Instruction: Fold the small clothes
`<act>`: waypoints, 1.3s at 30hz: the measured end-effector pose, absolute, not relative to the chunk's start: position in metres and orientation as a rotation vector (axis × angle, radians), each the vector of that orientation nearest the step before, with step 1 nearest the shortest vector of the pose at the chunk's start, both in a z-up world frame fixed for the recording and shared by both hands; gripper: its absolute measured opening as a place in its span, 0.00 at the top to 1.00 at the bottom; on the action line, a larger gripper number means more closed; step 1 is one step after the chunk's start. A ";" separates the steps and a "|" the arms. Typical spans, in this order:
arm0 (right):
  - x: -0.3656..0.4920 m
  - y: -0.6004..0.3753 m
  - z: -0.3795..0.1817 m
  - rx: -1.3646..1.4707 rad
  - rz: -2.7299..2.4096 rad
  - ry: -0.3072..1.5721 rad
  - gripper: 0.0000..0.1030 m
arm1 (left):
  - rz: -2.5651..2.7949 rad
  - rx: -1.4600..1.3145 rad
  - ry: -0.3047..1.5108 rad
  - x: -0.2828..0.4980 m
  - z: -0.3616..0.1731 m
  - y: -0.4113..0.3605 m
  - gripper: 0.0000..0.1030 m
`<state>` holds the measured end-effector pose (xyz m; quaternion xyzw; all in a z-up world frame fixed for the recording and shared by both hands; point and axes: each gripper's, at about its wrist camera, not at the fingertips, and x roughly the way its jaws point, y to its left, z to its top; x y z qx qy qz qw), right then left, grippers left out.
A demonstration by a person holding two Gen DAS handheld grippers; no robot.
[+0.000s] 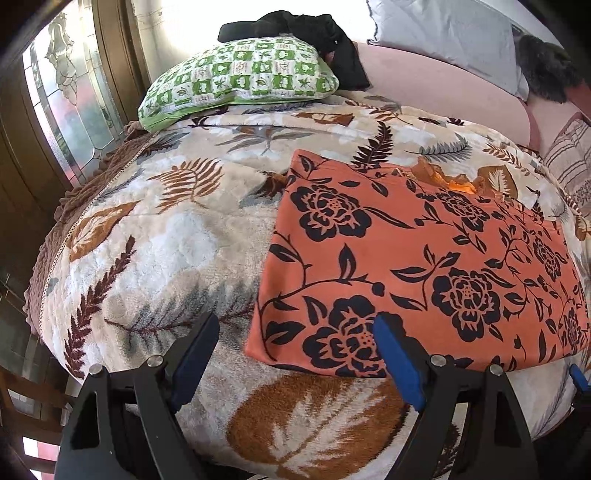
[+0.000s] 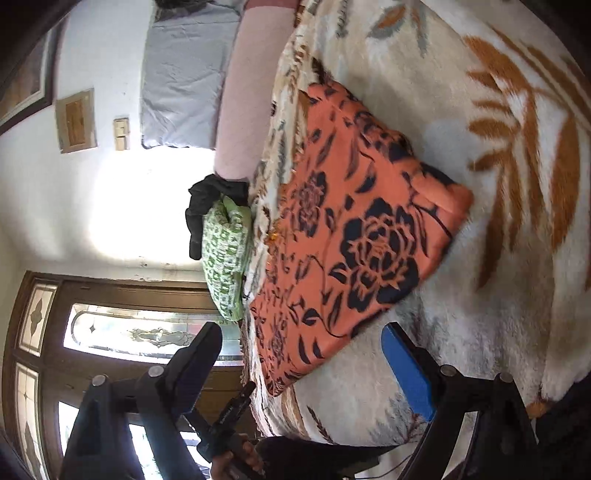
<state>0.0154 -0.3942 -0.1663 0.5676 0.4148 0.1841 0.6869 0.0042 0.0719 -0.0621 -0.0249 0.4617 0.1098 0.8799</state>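
Note:
An orange garment with black flowers point(image 1: 424, 258) lies folded into a flat rectangle on the leaf-patterned blanket point(image 1: 155, 240). My left gripper point(image 1: 295, 325) hovers open over its near left corner; the right fingertip point(image 1: 388, 332) overlaps the garment's near edge and the left one is over bare blanket. In the right wrist view the garment point(image 2: 351, 229) lies ahead of my right gripper point(image 2: 301, 332), which is open and holds nothing. That view is rolled on its side. A hand point(image 2: 236, 458) holds the left gripper point(image 2: 229, 417) at the bottom.
A green checked pillow point(image 1: 240, 81) and dark clothing point(image 1: 295, 26) lie at the bed's far end, beside a grey pillow point(image 1: 443, 29) and a pink sheet point(image 1: 443, 88). A striped cushion point(image 1: 569, 162) sits at right. A stained-glass door point(image 1: 66, 92) stands left of the bed.

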 end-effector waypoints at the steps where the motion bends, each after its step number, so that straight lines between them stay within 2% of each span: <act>1: 0.017 -0.397 -0.168 1.268 0.381 0.927 0.12 | 0.217 -0.041 0.958 0.005 -0.062 0.068 0.17; 7: 0.035 -0.423 -0.174 1.350 0.242 0.872 0.13 | 0.193 -0.034 0.954 0.008 -0.060 0.059 0.17; 14: 0.060 -0.421 -0.150 1.263 0.180 0.818 0.13 | 0.164 -0.049 0.943 0.023 -0.057 0.047 0.17; 17: 0.064 -0.414 -0.144 1.170 0.163 0.831 0.13 | 0.124 -0.066 0.972 0.038 -0.065 0.036 0.17; 21: 0.065 -0.418 -0.158 1.229 0.146 0.847 0.13 | 0.116 -0.063 1.051 0.054 -0.084 0.020 0.17; 39: 0.086 -0.412 -0.148 1.108 0.141 0.867 0.13 | 0.082 -0.058 1.002 0.080 -0.076 -0.002 0.17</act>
